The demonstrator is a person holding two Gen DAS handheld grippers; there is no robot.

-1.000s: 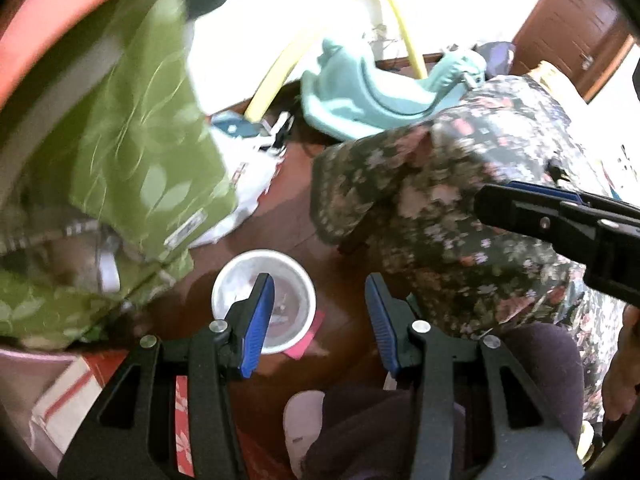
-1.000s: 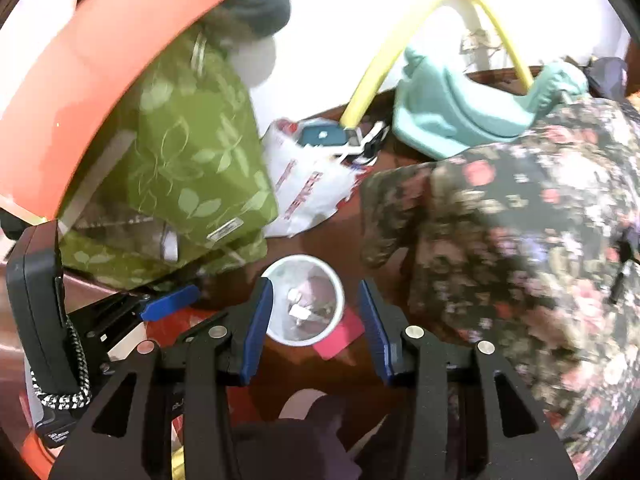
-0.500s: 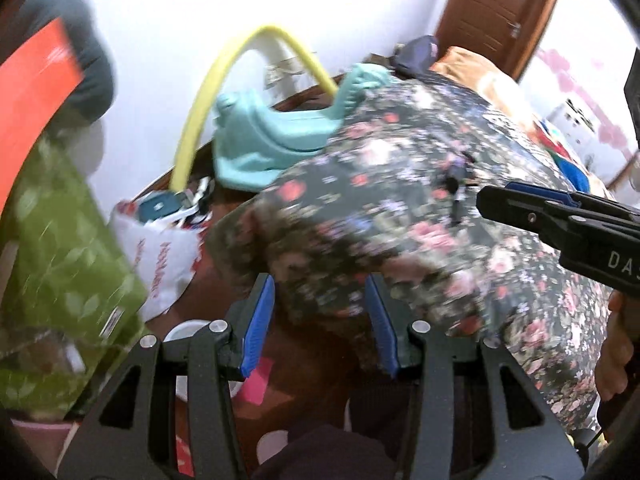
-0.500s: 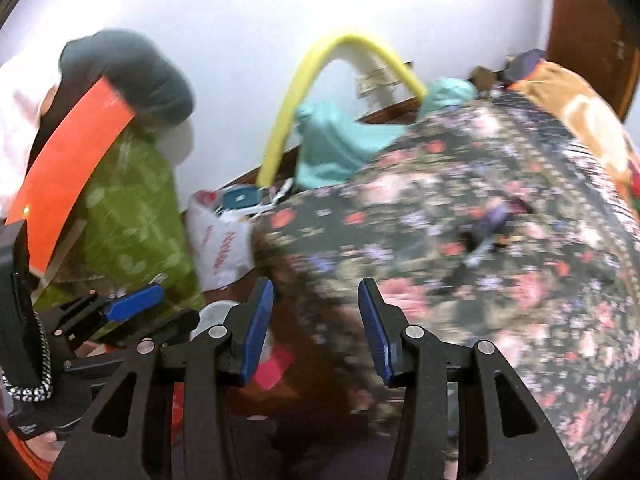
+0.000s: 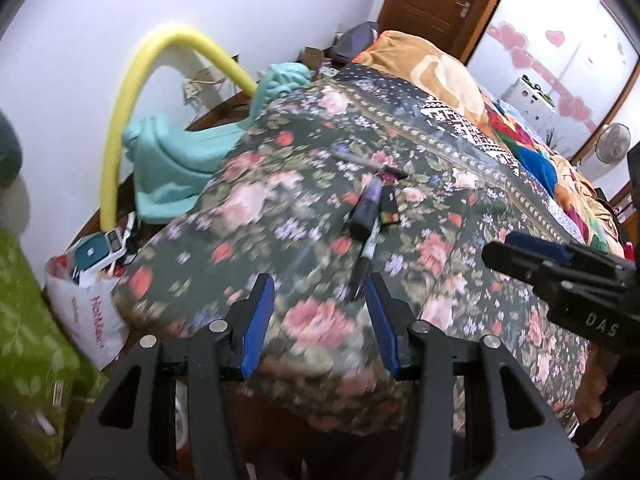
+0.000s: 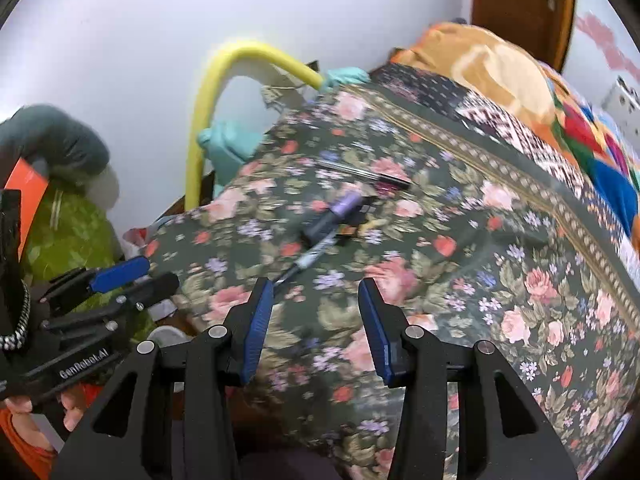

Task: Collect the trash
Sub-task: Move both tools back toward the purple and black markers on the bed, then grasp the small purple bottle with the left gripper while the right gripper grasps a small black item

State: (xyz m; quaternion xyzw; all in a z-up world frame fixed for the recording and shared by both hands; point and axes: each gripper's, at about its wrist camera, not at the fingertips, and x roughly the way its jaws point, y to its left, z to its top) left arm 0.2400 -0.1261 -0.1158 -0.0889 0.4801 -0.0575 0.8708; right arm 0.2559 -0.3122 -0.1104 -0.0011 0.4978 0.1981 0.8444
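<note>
**Both grippers open above the floral bedspread; small items lie ahead on the bed**

Left wrist view
- The left gripper [image 5: 319, 320] has its jaws spread apart with nothing between them.
- It is held over the near edge of the floral bedspread [image 5: 248, 200].
- A cluster of small items lies on the bedspread ahead of the fingers: a purple-capped tube [image 5: 366, 210], a pen [image 5: 366, 258] just below it, and a small dark packet [image 5: 390, 210] beside the tube. A thin dark stick [image 5: 370, 164] lies a little farther back. Blur hides finer detail.
- The right gripper [image 5: 532, 246] enters from the right edge.
- A white plastic bag [image 5: 86, 312] sits on the floor at left, near a curved yellow foam tube [image 5: 116, 132].

Right wrist view
- The right gripper [image 6: 316, 322] is likewise spread wide and carries nothing.
- The same tube [image 6: 334, 214] and pen [image 6: 310, 258] lie on the bedspread [image 6: 500, 280] just beyond the fingertips, not touching them.
- The left gripper [image 6: 128, 274] is at the left, off the bed's edge.
</note>
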